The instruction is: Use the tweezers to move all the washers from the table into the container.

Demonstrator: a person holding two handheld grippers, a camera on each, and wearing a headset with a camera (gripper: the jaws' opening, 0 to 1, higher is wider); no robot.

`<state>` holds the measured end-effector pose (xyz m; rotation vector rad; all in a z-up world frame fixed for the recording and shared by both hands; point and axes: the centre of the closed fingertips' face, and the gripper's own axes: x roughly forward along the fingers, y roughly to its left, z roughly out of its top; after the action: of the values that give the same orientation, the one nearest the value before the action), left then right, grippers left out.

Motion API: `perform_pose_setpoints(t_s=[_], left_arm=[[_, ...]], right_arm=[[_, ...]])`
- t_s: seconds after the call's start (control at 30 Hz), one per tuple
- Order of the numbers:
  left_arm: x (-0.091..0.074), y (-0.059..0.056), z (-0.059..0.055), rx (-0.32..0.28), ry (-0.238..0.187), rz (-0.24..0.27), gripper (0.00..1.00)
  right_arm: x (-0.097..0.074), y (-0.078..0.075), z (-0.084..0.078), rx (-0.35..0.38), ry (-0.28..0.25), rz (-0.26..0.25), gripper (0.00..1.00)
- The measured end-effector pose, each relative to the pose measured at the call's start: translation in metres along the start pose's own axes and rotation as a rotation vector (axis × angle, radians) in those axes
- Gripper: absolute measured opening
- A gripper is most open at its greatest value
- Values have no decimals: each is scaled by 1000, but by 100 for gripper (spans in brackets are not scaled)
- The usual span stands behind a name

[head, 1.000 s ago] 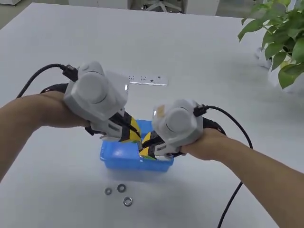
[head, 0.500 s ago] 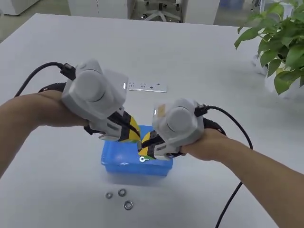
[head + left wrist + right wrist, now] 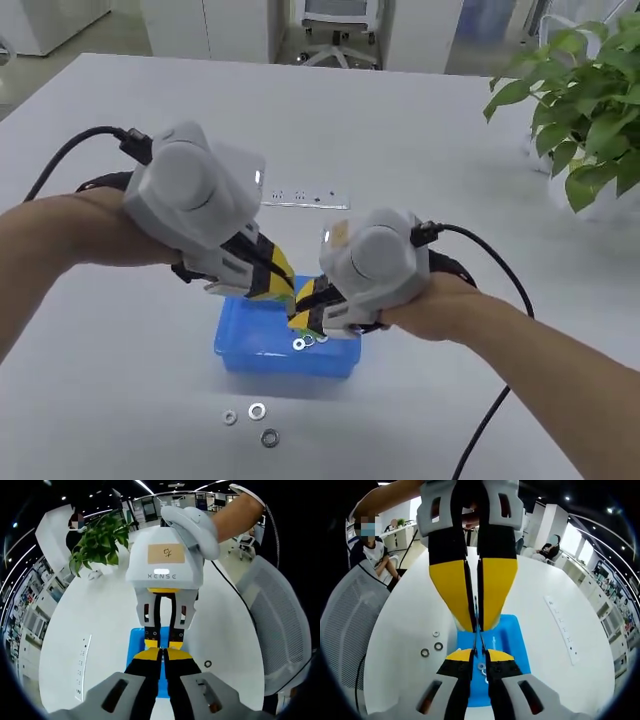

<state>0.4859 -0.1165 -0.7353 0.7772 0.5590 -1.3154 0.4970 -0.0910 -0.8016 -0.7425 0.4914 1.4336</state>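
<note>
Head view, lower centre: three small silver ring washers (image 3: 257, 411) on the tabletop (image 3: 450, 150); left gripper (image 3: 275, 281) and right gripper (image 3: 308, 306) jaws clench thin tweezers (image 3: 478, 616).

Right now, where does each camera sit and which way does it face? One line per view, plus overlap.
Head view: on the person's head, facing forward and down at the blue container on the table; left hand and right hand show, holding the left gripper and right gripper.
Left gripper view: on the left gripper, facing the right gripper head-on; own jaws rise from below.
Right gripper view: on the right gripper, facing the left gripper's jaws, tweezers between; own jaws below.
Shared: container and power strip in all three.
</note>
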Motion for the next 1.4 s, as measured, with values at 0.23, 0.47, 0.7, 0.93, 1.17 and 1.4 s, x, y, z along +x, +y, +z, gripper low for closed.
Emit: perform_pose_setpoints(t_s=[0.23, 0.47, 0.7, 0.93, 1.17, 1.4], left_arm=[[-5, -9, 4, 6, 5, 2, 6], [-8, -20, 6, 0, 1, 6, 6], [-8, -31, 5, -6, 0, 0, 6], [-8, -42, 2, -23, -5, -4, 6], [-9, -51, -1, -36, -5, -6, 6], [-7, -59, -4, -48, -6, -9, 6]], right_arm=[[-5, 9, 5, -6, -4, -2, 12], [-8, 19, 6, -6, -8, -2, 12], [-7, 32, 6, 1, -15, 6, 12], [-5, 43, 6, -4, -13, 19, 12], [-2, 52, 6, -6, -13, 32, 12], [1, 61, 4, -4, -12, 40, 12]])
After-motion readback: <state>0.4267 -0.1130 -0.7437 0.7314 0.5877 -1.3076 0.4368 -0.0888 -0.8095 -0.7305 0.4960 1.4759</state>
